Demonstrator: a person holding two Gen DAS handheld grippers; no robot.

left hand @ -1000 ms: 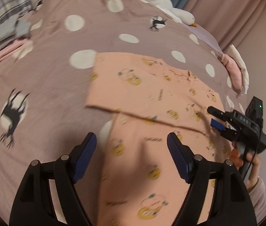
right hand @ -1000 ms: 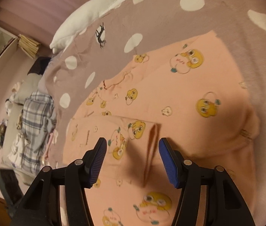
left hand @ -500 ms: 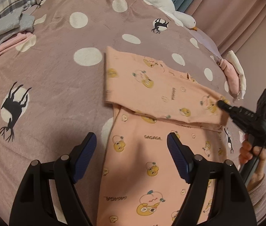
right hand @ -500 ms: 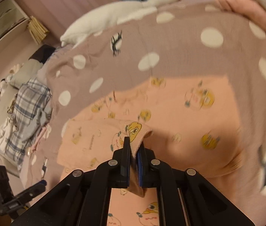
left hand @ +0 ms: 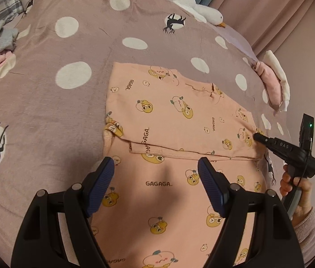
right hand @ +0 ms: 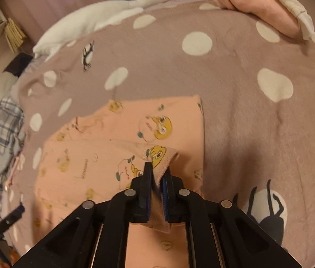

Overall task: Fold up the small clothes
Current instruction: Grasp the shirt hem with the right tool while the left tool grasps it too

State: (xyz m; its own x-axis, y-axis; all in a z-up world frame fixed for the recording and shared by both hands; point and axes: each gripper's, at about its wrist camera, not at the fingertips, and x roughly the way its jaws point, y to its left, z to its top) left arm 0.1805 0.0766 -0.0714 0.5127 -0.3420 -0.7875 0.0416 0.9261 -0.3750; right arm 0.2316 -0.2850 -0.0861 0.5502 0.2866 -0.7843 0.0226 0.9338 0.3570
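Clamped on a folded corner of a peach cartoon-print garment (right hand: 103, 163), the right gripper (right hand: 156, 178) pinches the fabric's hem between its blue-padded fingers (right hand: 149, 192), the cloth bunching up through the narrow gap. Seen from the left wrist camera, that same right gripper (left hand: 257, 136) meets the garment (left hand: 179, 120) at its right edge, gripped by a person's hand (left hand: 295, 185) in a pink sleeve. The left gripper (left hand: 156, 174) hovers over the lower half of the garment with its fingers (left hand: 211, 183) spread wide and nothing between them.

The garment lies flat on a mauve bedspread (left hand: 45, 116) dotted with white circles and black deer silhouettes. Its upper part is doubled over into a band across the middle, the stitched hem of the fold running side to side just beyond the left gripper's fingertips. Yellow duck-like characters and the word "GAGAGA" cover the fabric.

A white plush goose (right hand: 103, 15) stretches along the far edge of the bed. A folded pink and white cloth (right hand: 266, 2) sits near the bed's right corner, and plaid clothing (right hand: 3, 138) is heaped at the left.
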